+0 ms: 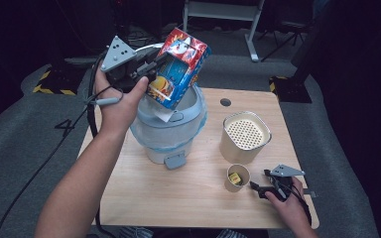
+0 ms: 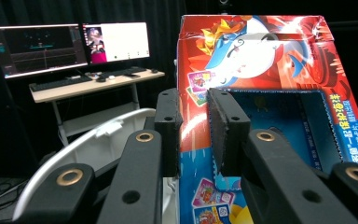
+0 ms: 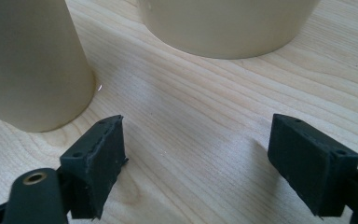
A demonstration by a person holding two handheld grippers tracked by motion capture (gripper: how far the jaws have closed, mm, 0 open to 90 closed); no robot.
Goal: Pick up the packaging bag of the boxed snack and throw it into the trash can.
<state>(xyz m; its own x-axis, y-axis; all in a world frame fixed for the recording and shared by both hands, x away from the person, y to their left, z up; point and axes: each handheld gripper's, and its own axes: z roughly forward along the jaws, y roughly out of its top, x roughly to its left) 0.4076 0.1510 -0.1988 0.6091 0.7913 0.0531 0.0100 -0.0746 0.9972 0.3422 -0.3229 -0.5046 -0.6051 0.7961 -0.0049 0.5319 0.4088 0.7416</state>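
Left tool (image 1: 146, 69) clamped on the printed carton's (image 1: 178, 67) wall, tilted above the lined bin (image 1: 168, 126); probably emptying it. Next: release inside. Right tool (image 1: 258, 189) jaws apart, idle.

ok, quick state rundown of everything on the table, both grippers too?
left gripper: shut on the carton wall, held up over the bin
carton: top open, tilted, held above the bin
bin: lid up, lined with a bag
canister: upright, perforated top
paper cup: upright, small yellow item inside
right gripper: open, holding nothing, low by the paper cup
table: bears the bin, canister and cup
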